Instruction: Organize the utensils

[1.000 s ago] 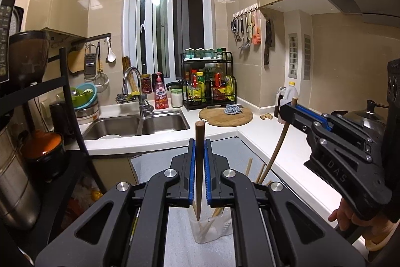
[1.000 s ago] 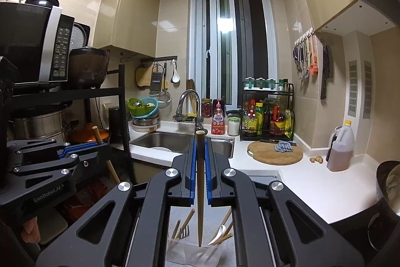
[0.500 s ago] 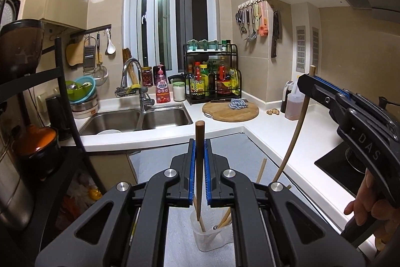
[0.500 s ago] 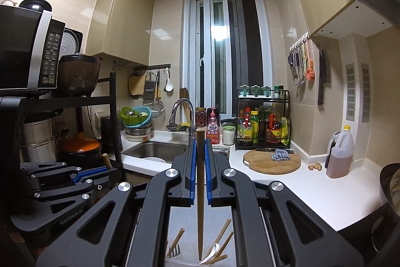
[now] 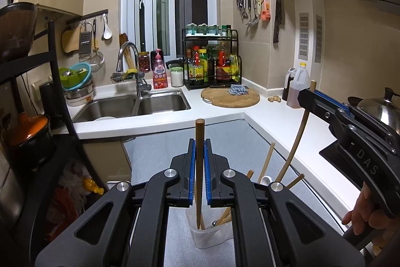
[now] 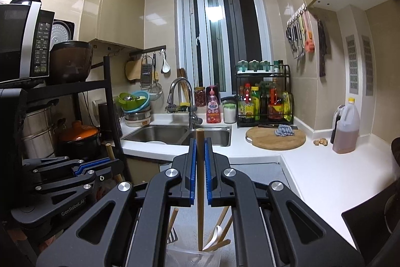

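My left gripper (image 5: 199, 142) is shut on a brown wooden chopstick (image 5: 199, 174) that stands upright, its lower tip inside a clear plastic cup (image 5: 203, 238). The cup stands on a grey mat (image 5: 225, 142) and holds several wooden utensils and a white spoon (image 6: 215, 233). My right gripper (image 6: 200, 140) is shut on a second chopstick (image 6: 200, 192) whose tip reaches the cup (image 6: 192, 255). In the left wrist view the right gripper (image 5: 303, 93) comes in from the right, a hand (image 5: 362, 217) on its handle. In the right wrist view the left gripper (image 6: 117, 163) sits at the left.
A double sink (image 5: 140, 104) with a faucet (image 5: 130, 54) lies behind the mat. A round cutting board (image 5: 230, 96), a bottle rack (image 5: 212, 64) and an oil jug (image 5: 297, 86) stand on the white counter. A black shelf (image 6: 110, 104) with pots is at the left, a hob (image 5: 335, 154) at the right.
Both grippers have sunk and moved forward with their chopsticks. The chopstick tips now reach down into the cup's mouth. Neither grip has changed.
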Available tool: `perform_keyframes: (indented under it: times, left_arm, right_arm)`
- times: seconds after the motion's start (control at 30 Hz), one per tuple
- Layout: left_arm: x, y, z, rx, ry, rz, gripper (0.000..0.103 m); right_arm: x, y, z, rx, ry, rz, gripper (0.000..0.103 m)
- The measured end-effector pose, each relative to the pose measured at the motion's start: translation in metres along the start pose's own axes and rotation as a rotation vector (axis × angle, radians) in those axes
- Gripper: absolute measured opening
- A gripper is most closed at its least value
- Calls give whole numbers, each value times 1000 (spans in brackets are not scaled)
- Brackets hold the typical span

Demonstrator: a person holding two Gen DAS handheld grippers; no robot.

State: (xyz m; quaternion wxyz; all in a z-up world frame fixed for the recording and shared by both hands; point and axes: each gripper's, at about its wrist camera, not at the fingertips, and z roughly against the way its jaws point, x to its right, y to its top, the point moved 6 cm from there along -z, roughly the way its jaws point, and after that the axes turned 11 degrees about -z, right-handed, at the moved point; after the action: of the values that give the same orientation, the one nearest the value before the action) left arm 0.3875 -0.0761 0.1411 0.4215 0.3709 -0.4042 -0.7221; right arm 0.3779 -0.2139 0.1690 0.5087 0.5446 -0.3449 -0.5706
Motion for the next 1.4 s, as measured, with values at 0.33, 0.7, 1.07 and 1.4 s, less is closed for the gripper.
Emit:
perform_keyframes:
  times: [0.33, 0.7, 1.07, 1.4]
  left_arm:
    - [-24, -25, 16, -40, 193, 83, 95]
    - [4, -77, 52, -87, 190, 66, 95]
    - [26, -113, 69, -111, 203, 38, 95]
    - [24, -118, 79, -99, 229, 62, 95]
  right_arm:
    - [9, -36, 20, -30, -89, 27, 77]
    - [19, -103, 49, -144, -197, -8, 98]
    - [28, -144, 77, -197, -236, -4, 98]
    - [25, -148, 86, -193, -236, 5, 98]
